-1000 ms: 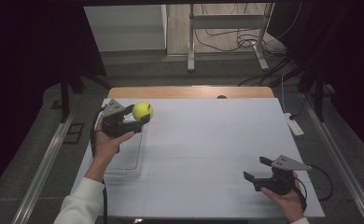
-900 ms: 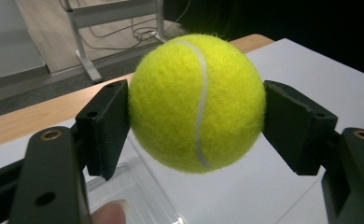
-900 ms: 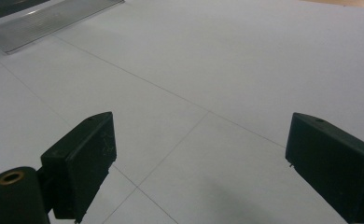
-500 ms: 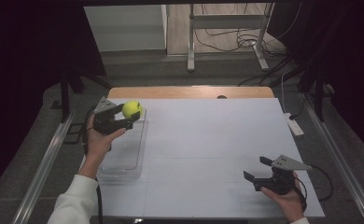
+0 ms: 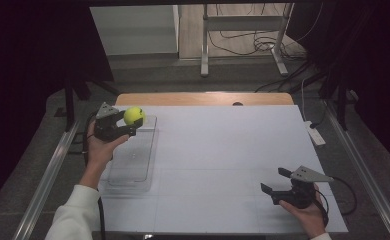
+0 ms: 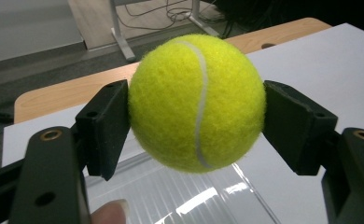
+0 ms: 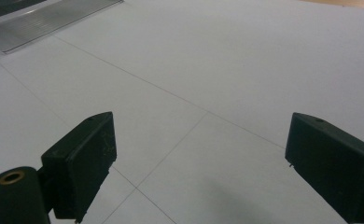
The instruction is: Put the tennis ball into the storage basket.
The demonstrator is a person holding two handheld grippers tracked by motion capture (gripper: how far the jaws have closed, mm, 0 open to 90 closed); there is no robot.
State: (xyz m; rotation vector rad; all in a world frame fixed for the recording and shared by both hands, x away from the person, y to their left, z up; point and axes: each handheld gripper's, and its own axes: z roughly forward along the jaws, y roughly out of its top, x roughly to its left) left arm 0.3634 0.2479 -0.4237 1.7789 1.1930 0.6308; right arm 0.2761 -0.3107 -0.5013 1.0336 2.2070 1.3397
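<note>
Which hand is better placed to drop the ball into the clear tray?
Left. The left gripper already clamps the tennis ball and sits above the clear tray's far end. The right gripper is open with nothing between its jaws, near the table's opposite near corner.

white table, metal stand legs, floor cables

The desk is white with a brown wooden far edge. Behind it is a grey floor, metal legs and tangled cables. Both sides are dark.
</note>
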